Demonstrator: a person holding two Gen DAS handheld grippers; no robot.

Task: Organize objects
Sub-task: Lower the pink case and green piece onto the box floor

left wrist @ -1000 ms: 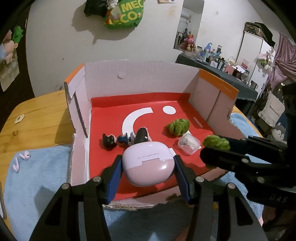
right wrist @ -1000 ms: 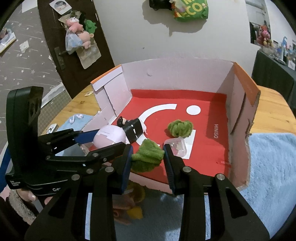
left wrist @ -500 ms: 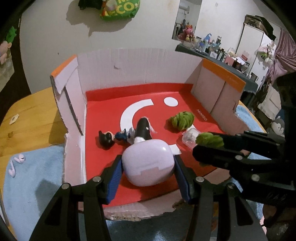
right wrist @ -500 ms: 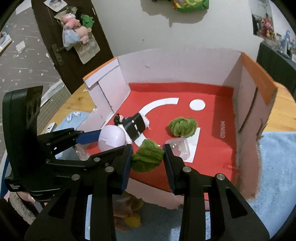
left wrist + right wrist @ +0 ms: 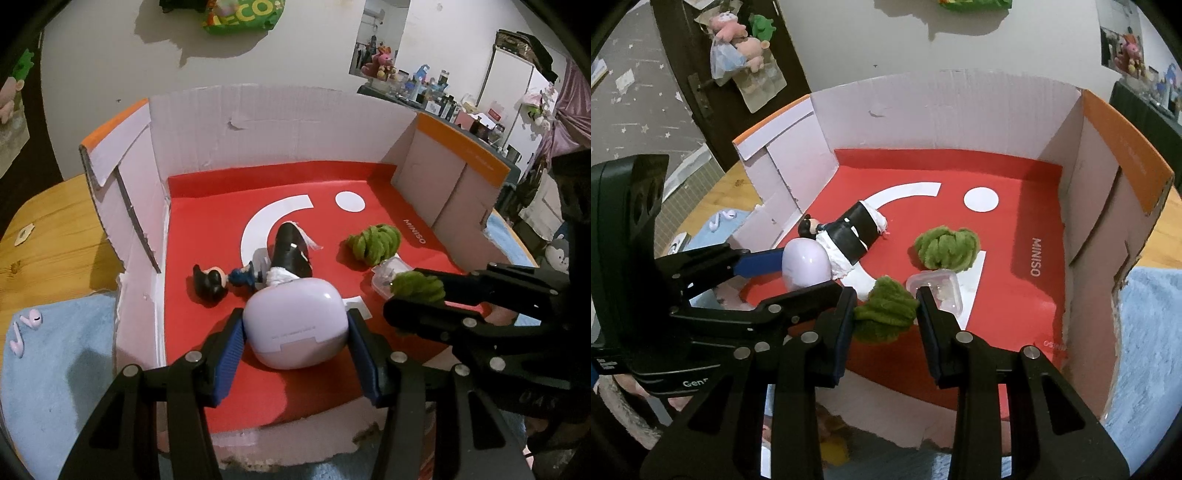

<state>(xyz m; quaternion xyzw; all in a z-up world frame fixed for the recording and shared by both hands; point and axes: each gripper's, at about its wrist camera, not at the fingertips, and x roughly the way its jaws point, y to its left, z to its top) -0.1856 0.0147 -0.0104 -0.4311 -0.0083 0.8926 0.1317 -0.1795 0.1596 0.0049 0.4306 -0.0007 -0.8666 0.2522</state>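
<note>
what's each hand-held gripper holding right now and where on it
Left hand-held gripper: lilac earbud case, pads on its two sides. Right hand-held gripper: green fuzzy ball, squeezed across its middle.

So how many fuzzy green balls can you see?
2. One green ball lies on the box's red floor; the other green ball is held in the right gripper. None looks hidden.

Wooden table (image 5: 55, 236) carries a blue towel (image 5: 55, 369) with pink earbuds (image 5: 26, 328); cardboard box (image 5: 280, 125) on top.
</note>
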